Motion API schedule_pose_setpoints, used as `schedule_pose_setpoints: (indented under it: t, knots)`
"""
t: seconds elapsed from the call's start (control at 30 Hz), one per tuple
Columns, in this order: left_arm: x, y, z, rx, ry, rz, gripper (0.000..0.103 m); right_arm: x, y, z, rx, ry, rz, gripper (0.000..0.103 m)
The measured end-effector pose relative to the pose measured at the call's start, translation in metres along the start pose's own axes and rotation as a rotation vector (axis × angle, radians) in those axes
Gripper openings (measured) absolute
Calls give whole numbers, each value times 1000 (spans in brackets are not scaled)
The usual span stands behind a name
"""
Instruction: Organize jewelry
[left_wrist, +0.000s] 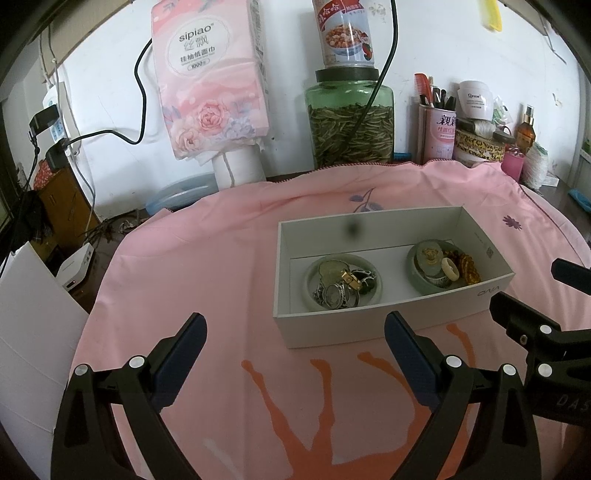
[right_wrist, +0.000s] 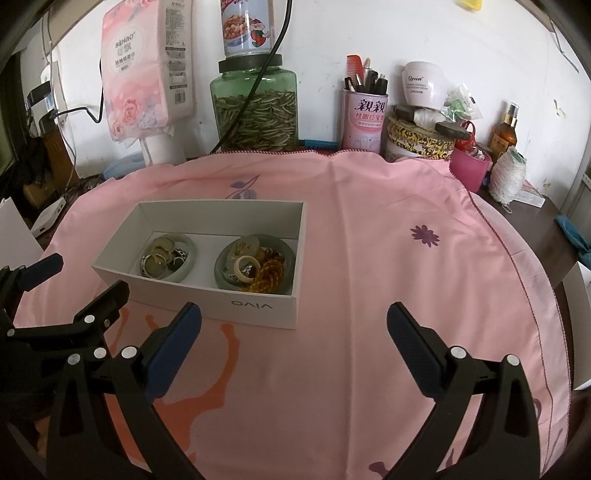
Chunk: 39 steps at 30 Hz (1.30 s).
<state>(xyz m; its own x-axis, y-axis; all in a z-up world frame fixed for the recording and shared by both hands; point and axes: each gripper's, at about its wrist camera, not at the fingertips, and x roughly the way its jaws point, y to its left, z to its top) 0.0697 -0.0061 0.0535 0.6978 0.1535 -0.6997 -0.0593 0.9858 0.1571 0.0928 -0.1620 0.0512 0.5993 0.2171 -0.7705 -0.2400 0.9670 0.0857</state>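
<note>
While your left hand-held gripper (left_wrist: 295, 332) hangs over the pink cloth (left_wrist: 221, 266) on the tabletop, its jaws stand wide apart and hold nothing. In this left wrist view the white box (left_wrist: 391, 325) lies just ahead and a little to the right, with its top open. You can count two green bangles in it, lying flat like small dishes. The left bangle (left_wrist: 312, 267) holds a heap of silver and gold pieces; the right bangle (left_wrist: 415, 277) holds a pale ring (left_wrist: 450, 267) and amber beads (left_wrist: 465, 262). I cannot count the small pieces exactly, because they overlap. No piece of jewelry lies on the cloth, so I judge that the sorting is almost finished, or not yet started; from here you cannot tell which.

In the right wrist view, your right hand-held gripper (right_wrist: 293, 325) is also spread wide and empty. It hovers near the front right corner of the box. The other gripper shows at the left edge. Again you see one box and two bangles, the left one (right_wrist: 186, 264) and the right one (right_wrist: 221, 275), with the ring (right_wrist: 246, 267) on top of the right heap. If you want to lift a piece next, you need to reach down over the front wall and close on one small thing only, and the ring looks the easiest.
</note>
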Motion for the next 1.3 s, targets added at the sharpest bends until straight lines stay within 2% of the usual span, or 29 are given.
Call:
schedule_pose_setpoints:
  t: [1.3]
  knots:
    - [-2,-1,0,4,-3,3,95,-3,0,1,5,-8,-1,96]
